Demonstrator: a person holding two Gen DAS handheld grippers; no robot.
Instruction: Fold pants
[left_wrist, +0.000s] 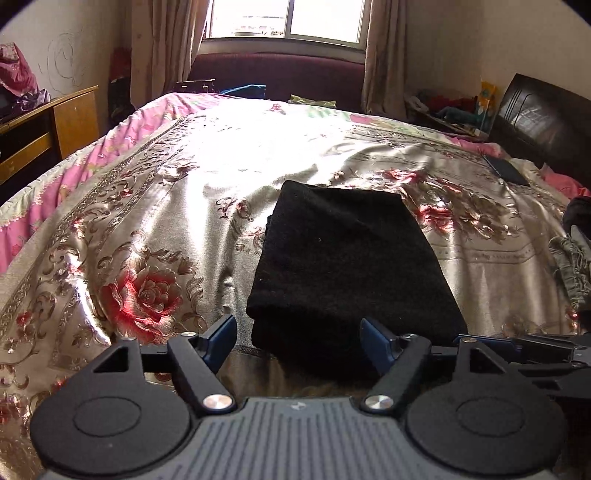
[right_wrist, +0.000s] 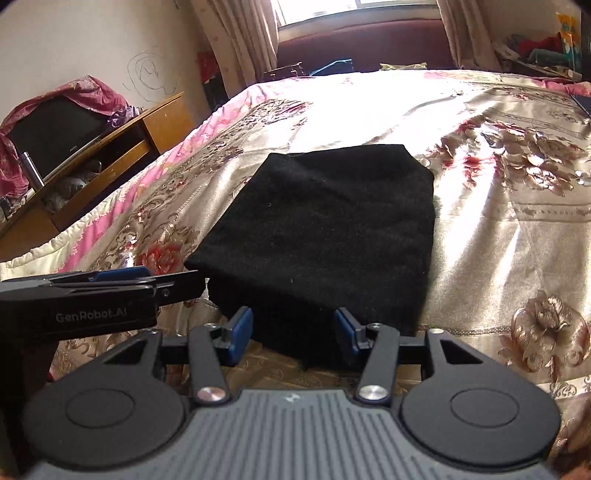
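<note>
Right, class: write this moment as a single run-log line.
pants: folded, flat on bedspread | left hand-held gripper: open, empty | right hand-held gripper: open, at near edge | fold: looks done

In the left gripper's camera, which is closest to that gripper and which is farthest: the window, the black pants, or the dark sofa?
1. Black pants: folded on the bed, just in front of the left gripper.
2. Dark sofa: past the bed's far end.
3. Window: on the wall behind the sofa.
</note>
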